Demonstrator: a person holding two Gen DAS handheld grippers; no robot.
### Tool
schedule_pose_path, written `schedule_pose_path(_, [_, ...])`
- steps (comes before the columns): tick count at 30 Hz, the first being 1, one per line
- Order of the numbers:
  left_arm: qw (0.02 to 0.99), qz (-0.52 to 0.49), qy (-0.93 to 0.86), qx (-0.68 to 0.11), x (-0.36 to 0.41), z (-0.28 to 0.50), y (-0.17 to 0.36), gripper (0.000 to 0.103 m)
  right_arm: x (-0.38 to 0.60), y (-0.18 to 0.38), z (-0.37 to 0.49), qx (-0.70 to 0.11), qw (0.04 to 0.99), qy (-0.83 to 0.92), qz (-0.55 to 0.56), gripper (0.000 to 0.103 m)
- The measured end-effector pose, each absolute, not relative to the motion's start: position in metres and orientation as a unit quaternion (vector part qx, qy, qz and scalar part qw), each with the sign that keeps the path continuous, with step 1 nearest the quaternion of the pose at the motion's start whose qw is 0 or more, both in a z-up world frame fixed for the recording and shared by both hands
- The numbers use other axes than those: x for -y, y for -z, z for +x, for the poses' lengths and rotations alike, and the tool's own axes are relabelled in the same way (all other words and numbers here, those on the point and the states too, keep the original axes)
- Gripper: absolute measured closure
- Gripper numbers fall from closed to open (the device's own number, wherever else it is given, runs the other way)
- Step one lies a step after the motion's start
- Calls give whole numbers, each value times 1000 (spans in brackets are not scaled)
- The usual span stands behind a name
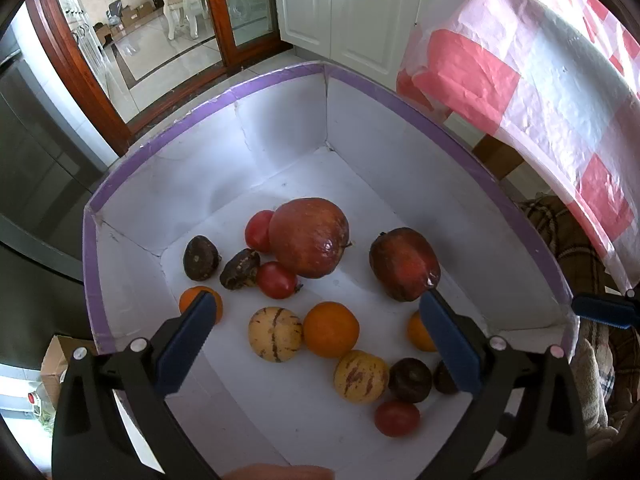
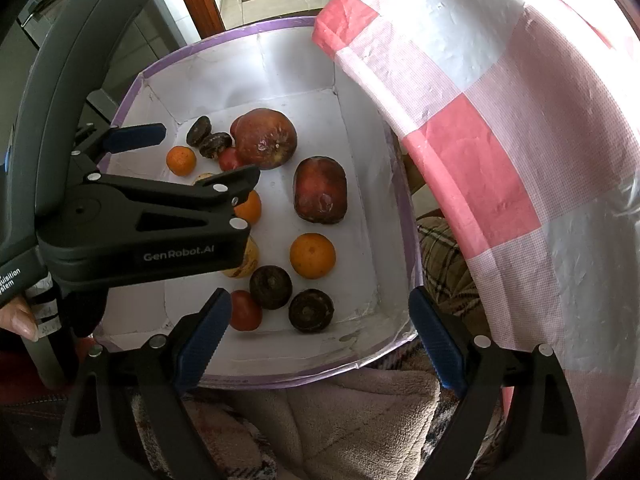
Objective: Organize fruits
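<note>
Both grippers, left gripper [image 1: 314, 334] and right gripper [image 2: 320, 332], hang open and empty over the white box [image 2: 360, 92]. Fruits lie mixed inside: pomegranates [image 1: 310, 236] toward 12 o'clock, oranges [image 1: 330, 329] scattered. Whether sorting is early or late, I cannot tell.

Assorted fruits [image 1: 308, 236] lie loose inside a purple-rimmed white box [image 1: 280, 76].

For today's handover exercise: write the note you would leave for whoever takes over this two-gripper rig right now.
Left gripper: open, empty, above the fruit inside the box.
Right gripper: open, empty, over the box's near rim.
Fruit: all loose and mixed on the floor of the white box: two pomegranates, oranges, tomatoes, striped yellow melons, dark round fruits.
Done: nothing visibly sorted.
Left: group or move every fruit.
</note>
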State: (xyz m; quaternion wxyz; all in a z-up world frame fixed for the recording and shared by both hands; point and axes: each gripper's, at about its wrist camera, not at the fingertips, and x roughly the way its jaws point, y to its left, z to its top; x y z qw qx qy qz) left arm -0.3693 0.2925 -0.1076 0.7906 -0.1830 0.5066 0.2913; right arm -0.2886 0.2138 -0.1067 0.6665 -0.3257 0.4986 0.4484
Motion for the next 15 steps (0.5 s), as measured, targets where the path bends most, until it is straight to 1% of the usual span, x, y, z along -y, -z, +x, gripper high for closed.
schedule_pose_path(15, [790,-185,-290,-508,-296,-367,109,1,-211,109,-290,-500,665,-449,-326,16])
